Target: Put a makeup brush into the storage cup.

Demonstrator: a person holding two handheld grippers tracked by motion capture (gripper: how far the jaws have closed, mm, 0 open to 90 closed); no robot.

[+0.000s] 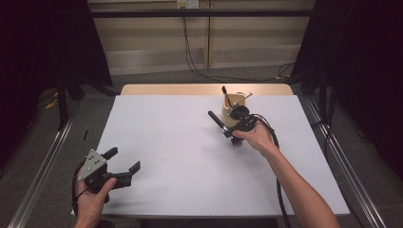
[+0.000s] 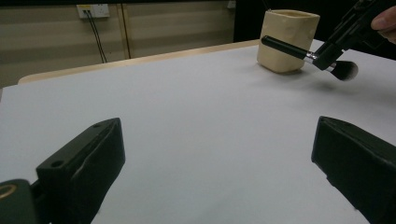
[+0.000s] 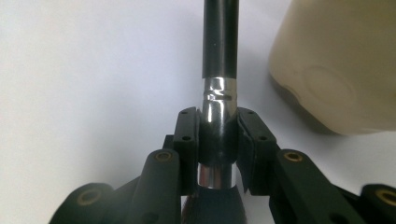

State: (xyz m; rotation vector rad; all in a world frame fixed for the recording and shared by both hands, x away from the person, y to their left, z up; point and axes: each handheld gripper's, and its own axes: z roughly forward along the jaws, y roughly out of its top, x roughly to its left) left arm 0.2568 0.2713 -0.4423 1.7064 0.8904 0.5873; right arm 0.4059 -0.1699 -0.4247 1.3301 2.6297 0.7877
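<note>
- On the white worktop [image 1: 190, 156], near its far right part, my right gripper [image 1: 231, 131] is clamped on a makeup brush [image 1: 216, 119], holding it just beside a cream-coloured cup [image 1: 234, 102].
- In the right gripper view, both black jaws press against the brush's shiny silver ferrule [image 3: 218, 100]; the black handle [image 3: 220, 37] runs straight up and away from the jaws, and the dark bristle end sits below them, close to the camera.
- In the same view the cup [image 3: 336, 60] stands to the right of the handle, close by; I cannot tell whether they touch.
- From the left gripper view, the brush [image 2: 299, 50] is tilted, its handle pointing up and to the left across the front of the cup [image 2: 288, 39], and its fluffy dark head [image 2: 344, 70] hangs low over the worktop [image 2: 196, 116]. A fingertip of the right hand [image 2: 385, 21] shows at the top right corner.
- In the high view, the cup holds at least one more dark-handled tool [image 1: 225, 95] standing at a slant, and another thin item leaning over its right rim; I cannot tell what that is.
- At the near left corner, my left gripper [image 1: 124, 161] is held by the left hand [image 1: 92, 194] with its jaws spread wide and nothing between them, well apart from the cup and brush.
- The grey three-cornered plate [image 1: 92, 164] sits on top of the left gripper.
</note>
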